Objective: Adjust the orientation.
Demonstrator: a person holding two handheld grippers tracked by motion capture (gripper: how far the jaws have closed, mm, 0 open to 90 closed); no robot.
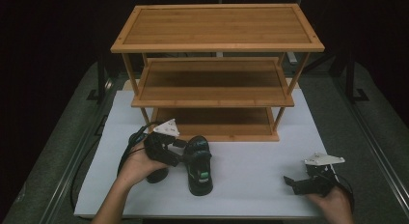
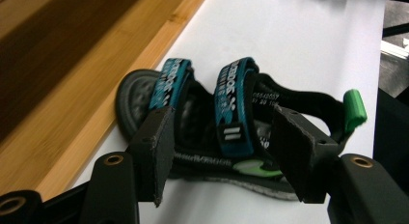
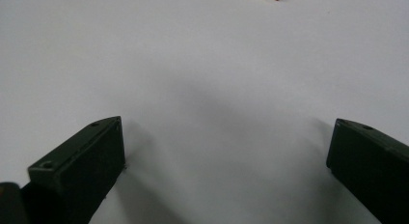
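- Beside the three-tier bamboo shelf rack, the black sandal with teal straps lay unpinched between the spread left gripper, probably just released
- Right gripper idled, spread, over the white mat

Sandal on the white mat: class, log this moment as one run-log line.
sandal: flat on mat, before shelf | left gripper: open, fingers either side of sandal | right gripper: open, over bare mat
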